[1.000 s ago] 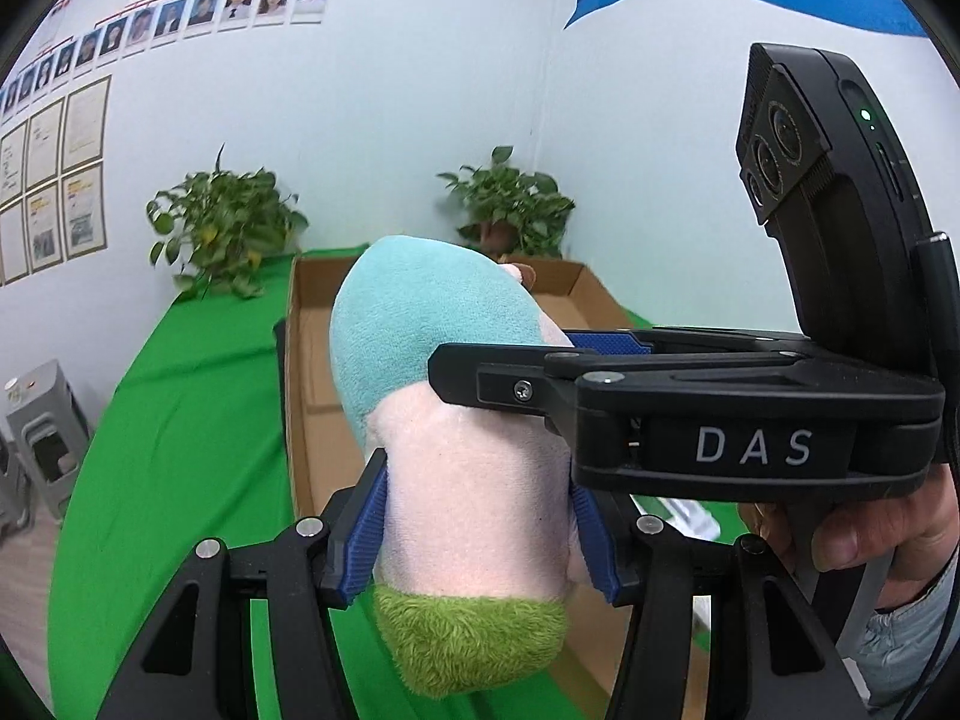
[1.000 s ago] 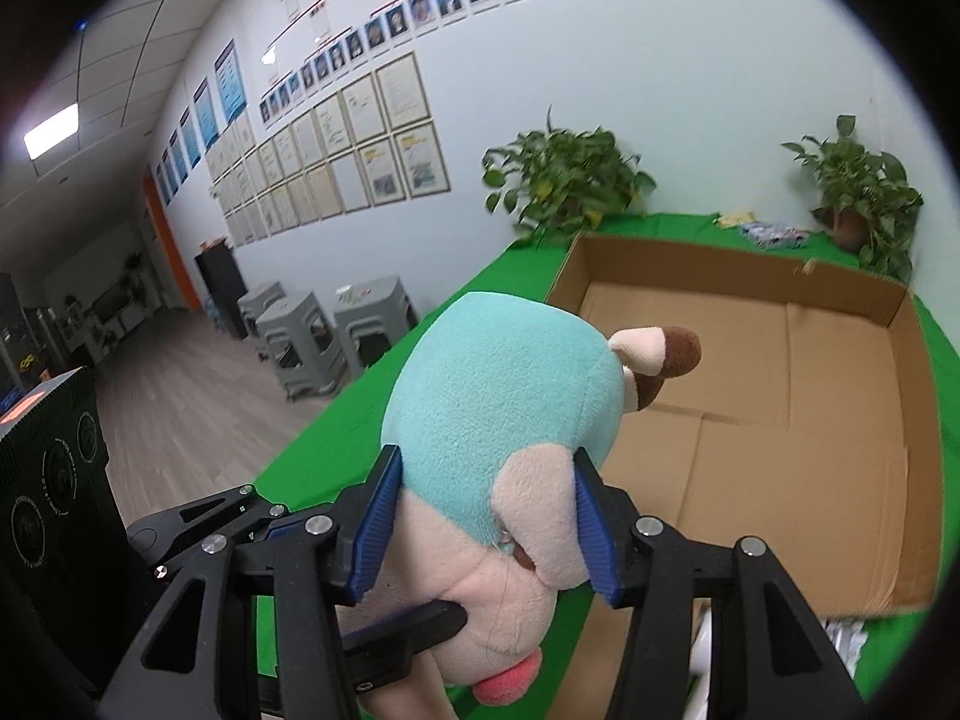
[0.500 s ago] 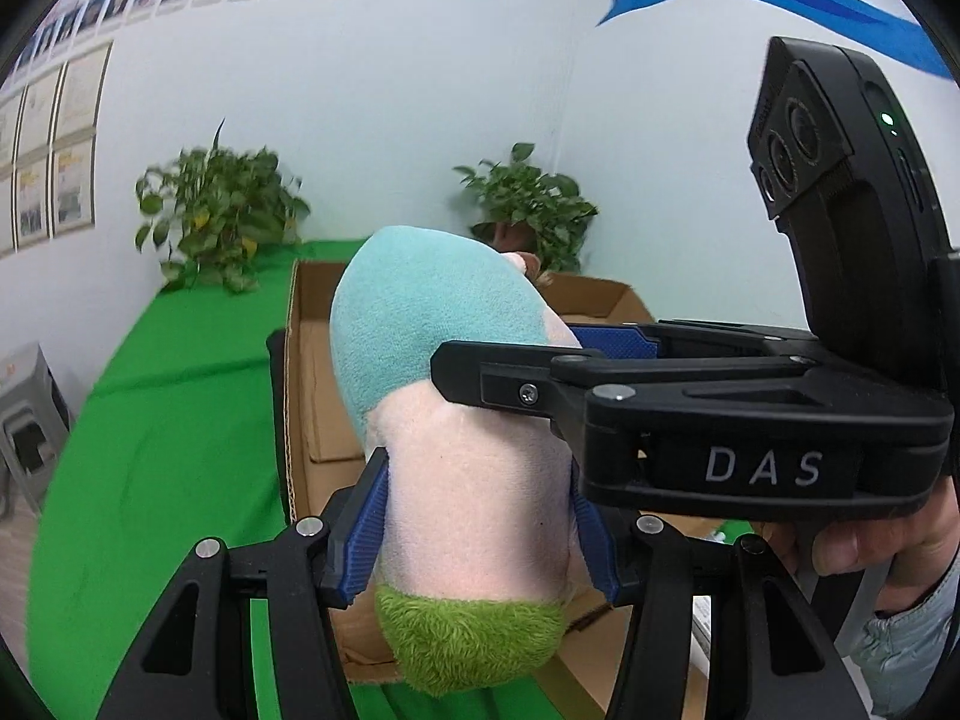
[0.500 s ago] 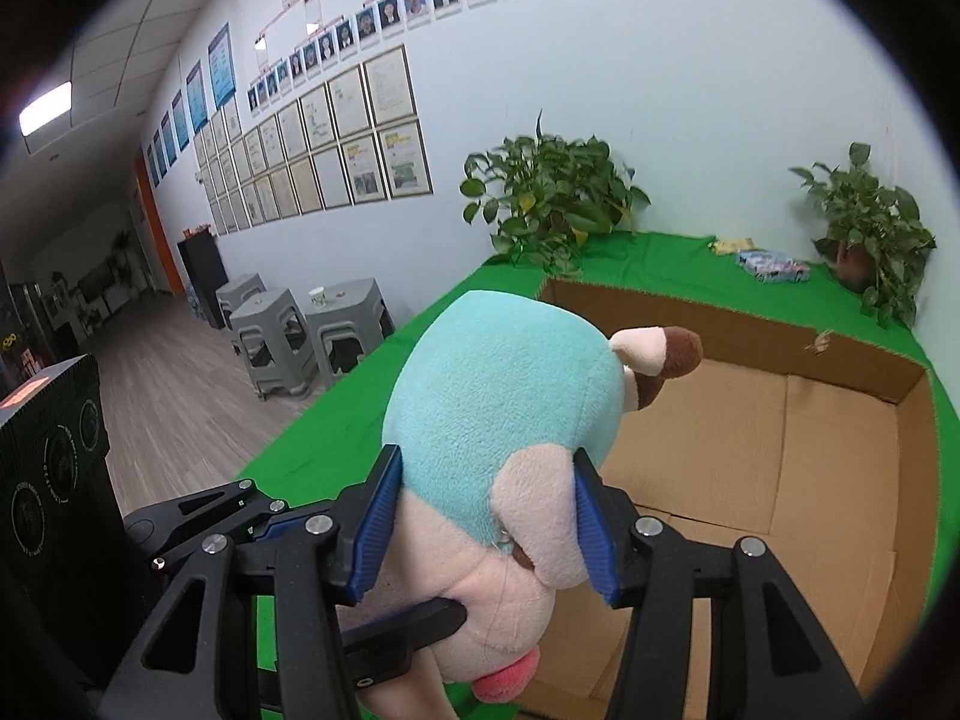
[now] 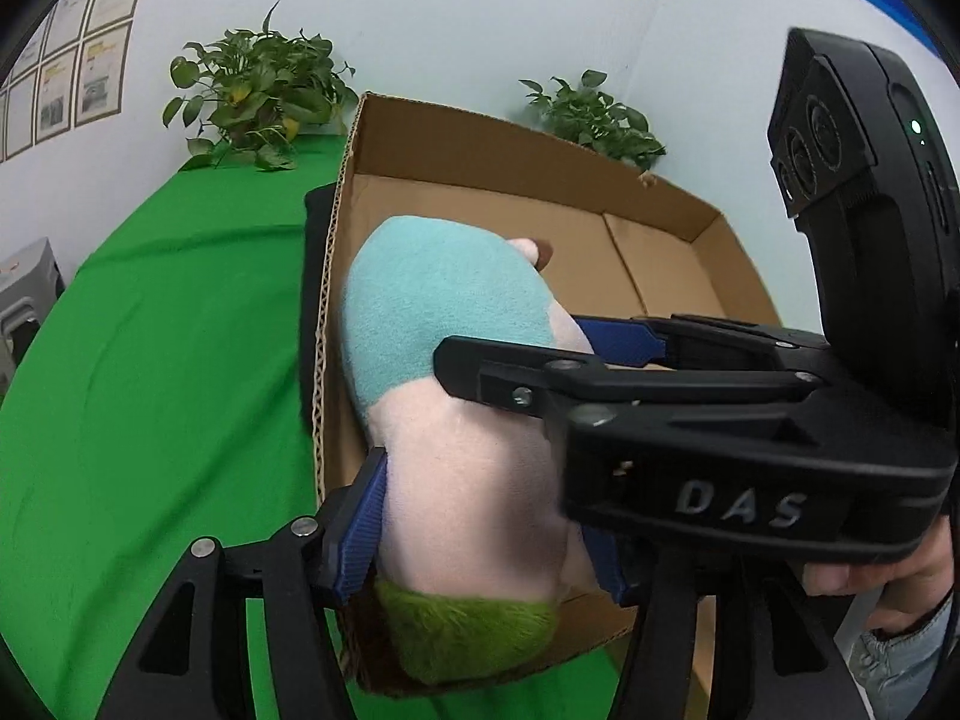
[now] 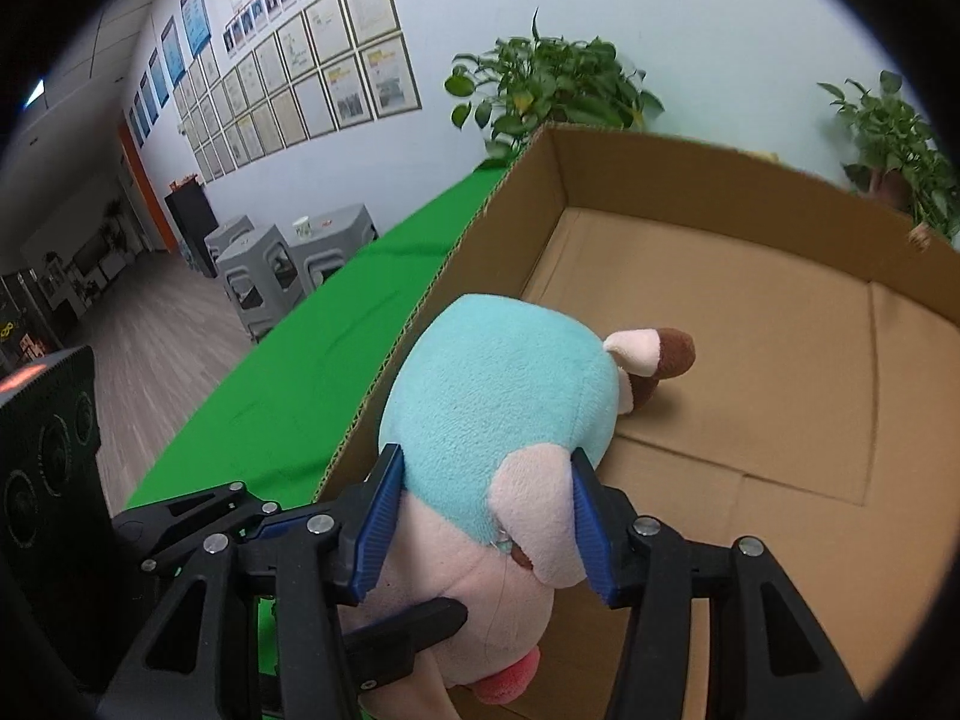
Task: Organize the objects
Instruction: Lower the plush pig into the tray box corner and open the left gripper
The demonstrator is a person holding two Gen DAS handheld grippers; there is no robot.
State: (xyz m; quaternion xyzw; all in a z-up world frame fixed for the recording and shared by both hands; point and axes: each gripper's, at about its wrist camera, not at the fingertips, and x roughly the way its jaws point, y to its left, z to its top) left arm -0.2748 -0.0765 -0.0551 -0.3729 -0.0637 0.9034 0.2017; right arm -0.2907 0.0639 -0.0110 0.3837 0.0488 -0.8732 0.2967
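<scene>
Left gripper (image 5: 486, 534) and right gripper (image 6: 483, 519) both pinch a soft plush toy (image 5: 444, 372) over the open brown cardboard box (image 6: 750, 324); the left jaws are easing apart.
The toy has a teal head, pale pink body, fuzzy green base; "DAS" shows on the right gripper.

The only lettering that can be read is "DAS", in raised grey capitals on the black body of the right claw (image 5: 741, 507), seen from the left wrist camera. The framed sheets on the wall (image 6: 336, 84) carry print and small photographs, but all of it is too small and blurred to make out.
</scene>
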